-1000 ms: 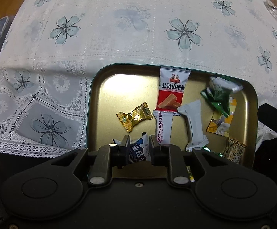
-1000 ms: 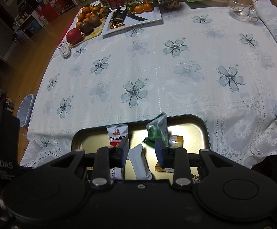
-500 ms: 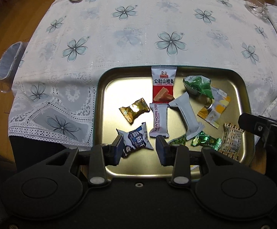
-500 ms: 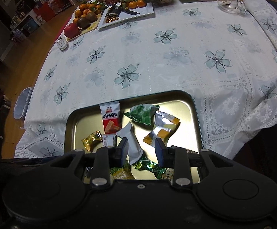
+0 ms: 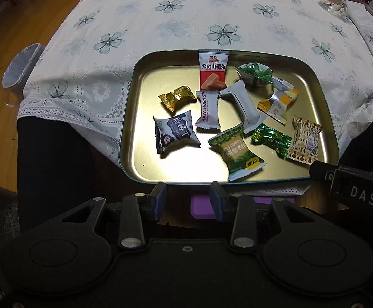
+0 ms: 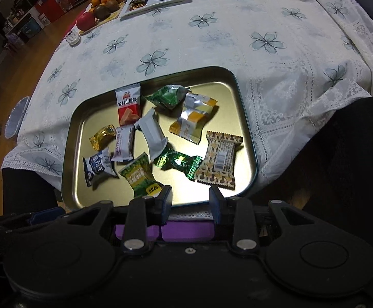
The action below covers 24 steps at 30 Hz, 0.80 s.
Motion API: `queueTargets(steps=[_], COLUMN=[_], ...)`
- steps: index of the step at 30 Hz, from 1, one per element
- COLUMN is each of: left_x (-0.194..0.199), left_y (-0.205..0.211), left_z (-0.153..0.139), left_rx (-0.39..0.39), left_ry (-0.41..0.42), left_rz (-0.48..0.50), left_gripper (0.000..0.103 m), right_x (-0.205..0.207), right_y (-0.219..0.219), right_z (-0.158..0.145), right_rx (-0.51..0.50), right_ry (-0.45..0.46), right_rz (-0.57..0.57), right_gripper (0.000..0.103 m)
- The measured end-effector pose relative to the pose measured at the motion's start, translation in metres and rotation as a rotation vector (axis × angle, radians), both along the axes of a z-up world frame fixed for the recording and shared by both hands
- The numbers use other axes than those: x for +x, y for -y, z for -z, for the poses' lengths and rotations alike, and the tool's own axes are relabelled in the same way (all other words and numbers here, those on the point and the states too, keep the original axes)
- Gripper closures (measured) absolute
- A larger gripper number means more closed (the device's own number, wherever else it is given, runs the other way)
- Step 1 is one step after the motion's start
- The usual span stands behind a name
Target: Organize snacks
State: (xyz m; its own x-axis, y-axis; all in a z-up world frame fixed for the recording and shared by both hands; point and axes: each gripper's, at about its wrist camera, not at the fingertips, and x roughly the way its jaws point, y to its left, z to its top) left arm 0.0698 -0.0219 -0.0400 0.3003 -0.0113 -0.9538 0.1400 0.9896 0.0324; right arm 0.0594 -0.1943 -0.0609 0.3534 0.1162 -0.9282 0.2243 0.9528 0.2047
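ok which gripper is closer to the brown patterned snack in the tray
Right. The right gripper sits just short of the brown patterned snack; the left gripper hangs off the tray's near edge, further left.

Both views are fisheye, each mounted behind its own gripper and looking forward and steeply downward along the fingers. The left wrist view stands just off the near rim of the gold tray (image 5: 127, 118), facing across it squarely toward the far end of the floral tablecloth (image 5: 186, 28); the left gripper (image 5: 188, 200) fills the lower frame. The right wrist view sits beside it, equally near, angled slightly leftward, with the right gripper (image 6: 190, 201) in the foreground. Shared ground: the whole tray (image 6: 71, 138) with its snack packets, the tablecloth (image 6: 238, 41), and the far table edge.
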Motion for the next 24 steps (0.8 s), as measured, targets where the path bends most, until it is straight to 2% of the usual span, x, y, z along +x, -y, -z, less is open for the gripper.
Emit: queueTargets(steps=[5,11,15,24], left_x=[-0.011,-0.019,-0.022,-0.026], left_y=[-0.005,-0.009,-0.010,-0.010], left_z=[0.003,0.006,0.010,0.012], left_rx=[-0.021,-0.004,-0.001,0.012], left_ry=[-0.008,-0.003,-0.018,-0.023], left_rz=[-0.014,-0.026,-0.027,-0.021], left_gripper=[0.056,0.056,0.056,0.055], right_x=[-0.017,-0.027,-0.031,-0.032], right_y=[-0.006,-0.010,-0.014,-0.017], right_z=[0.006,0.008,0.001,-0.001], right_rx=[-0.012,-0.061,-0.120,-0.141], right_ry=[-0.007,-0.010,0.012,0.019], right_rz=[-0.010,-0.016,-0.031,-0.048], right_gripper=[0.067,0.066,0.056,0.056])
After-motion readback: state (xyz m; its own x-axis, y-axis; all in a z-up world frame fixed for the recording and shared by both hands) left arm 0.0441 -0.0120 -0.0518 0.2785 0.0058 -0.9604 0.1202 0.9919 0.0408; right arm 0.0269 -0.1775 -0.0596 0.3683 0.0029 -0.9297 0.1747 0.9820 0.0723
